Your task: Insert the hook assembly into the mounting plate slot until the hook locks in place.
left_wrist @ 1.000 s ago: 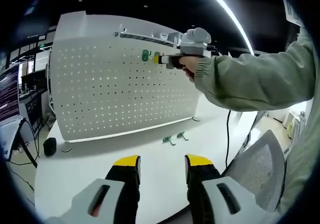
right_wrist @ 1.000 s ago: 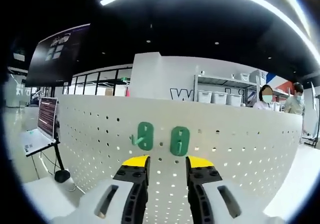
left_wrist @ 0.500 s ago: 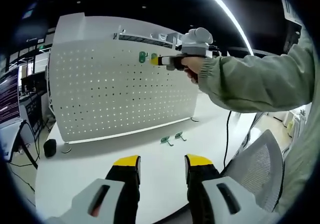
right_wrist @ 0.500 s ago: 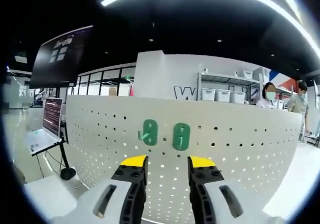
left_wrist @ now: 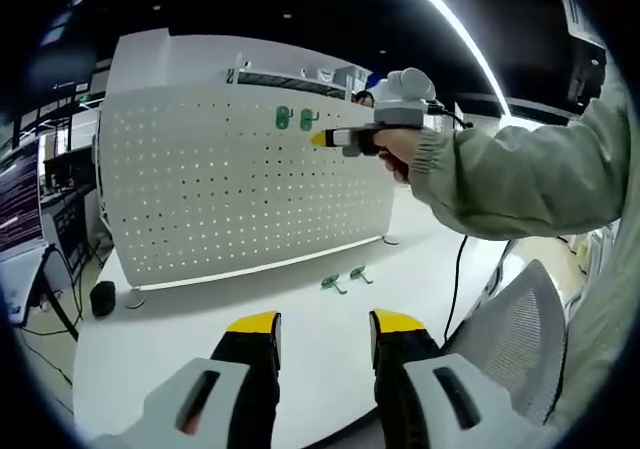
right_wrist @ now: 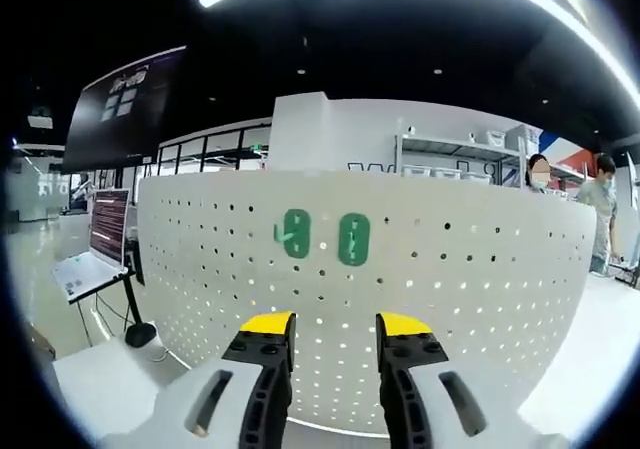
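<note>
Two green hooks (right_wrist: 320,237) already sit side by side on the white pegboard (right_wrist: 470,299), upper centre of the right gripper view, their long axes upright; the left one shows a small prong. They lie straight ahead of and above the right claw (right_wrist: 335,326), well apart from it. Two more green hooks (left_wrist: 343,280) lie on the table (left_wrist: 170,349), centre of the left gripper view, ahead of the left claw (left_wrist: 322,324) and slightly right; by my judgement the left claw is the nearer to them. In the left gripper view the right claw (left_wrist: 322,139) hangs in the air near the mounted pair, upper centre. Both claws stand parted with nothing between the jaws and touch nothing.
</note>
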{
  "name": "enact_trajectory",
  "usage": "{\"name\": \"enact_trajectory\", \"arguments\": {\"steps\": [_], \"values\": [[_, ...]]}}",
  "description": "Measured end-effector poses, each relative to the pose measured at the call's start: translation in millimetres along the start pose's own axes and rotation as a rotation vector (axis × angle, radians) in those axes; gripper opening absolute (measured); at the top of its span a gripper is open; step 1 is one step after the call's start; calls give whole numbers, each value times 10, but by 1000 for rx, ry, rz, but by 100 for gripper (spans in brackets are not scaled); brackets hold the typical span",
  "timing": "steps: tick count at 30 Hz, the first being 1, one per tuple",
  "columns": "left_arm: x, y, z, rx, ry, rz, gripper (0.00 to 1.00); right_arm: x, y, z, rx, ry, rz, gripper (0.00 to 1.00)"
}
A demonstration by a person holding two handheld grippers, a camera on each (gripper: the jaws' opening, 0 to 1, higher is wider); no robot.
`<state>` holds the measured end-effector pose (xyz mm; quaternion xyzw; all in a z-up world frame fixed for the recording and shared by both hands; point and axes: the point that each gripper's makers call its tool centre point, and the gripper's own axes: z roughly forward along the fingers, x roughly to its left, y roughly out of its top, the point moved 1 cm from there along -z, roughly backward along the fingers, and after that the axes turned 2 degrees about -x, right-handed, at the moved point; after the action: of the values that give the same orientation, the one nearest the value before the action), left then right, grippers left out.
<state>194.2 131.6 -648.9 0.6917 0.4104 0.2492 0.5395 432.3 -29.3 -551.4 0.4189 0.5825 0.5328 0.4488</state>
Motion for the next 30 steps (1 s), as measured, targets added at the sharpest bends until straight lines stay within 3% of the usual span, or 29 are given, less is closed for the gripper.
{"name": "enact_trajectory", "arguments": {"steps": [30], "values": [[-162, 29, -21, 2, -12, 23, 37, -129, -653, -599, 121, 19, 15, 31]]}}
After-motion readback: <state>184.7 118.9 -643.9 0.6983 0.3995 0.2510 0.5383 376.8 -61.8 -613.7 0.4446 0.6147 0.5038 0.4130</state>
